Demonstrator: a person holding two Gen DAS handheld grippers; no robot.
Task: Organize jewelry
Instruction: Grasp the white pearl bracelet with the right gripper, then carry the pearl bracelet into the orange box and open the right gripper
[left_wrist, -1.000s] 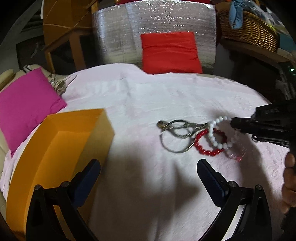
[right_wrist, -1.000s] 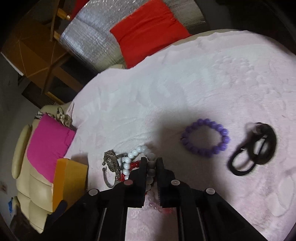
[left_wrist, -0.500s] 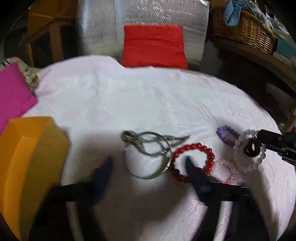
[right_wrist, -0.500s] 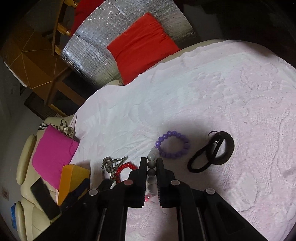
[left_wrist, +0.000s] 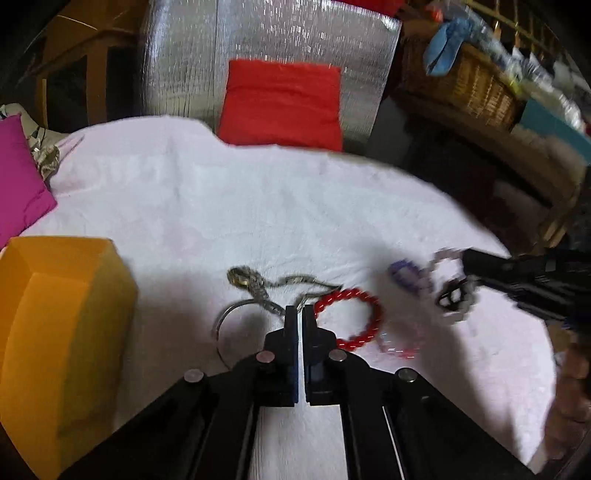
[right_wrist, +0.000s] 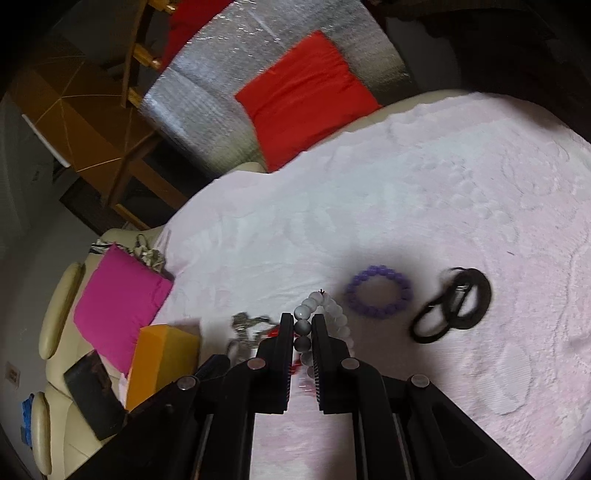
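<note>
we see the right gripper (right_wrist: 299, 325) with its fingers clamped narrow on the white bead bracelet (right_wrist: 303, 314), lifted over the pale pink cloth (right_wrist: 443, 192). the purple bead bracelet (right_wrist: 378, 295) and the black hair ties (right_wrist: 454, 306) lie just beyond it on the cloth. our left gripper (left_wrist: 300, 314) has its fingers closed together at the silver bangle and chain (left_wrist: 255, 291); whether they pinch it we cannot tell. the red bead bracelet (left_wrist: 349, 319) lies just beside, and the orange box (left_wrist: 55, 332) stands off to the left.
</note>
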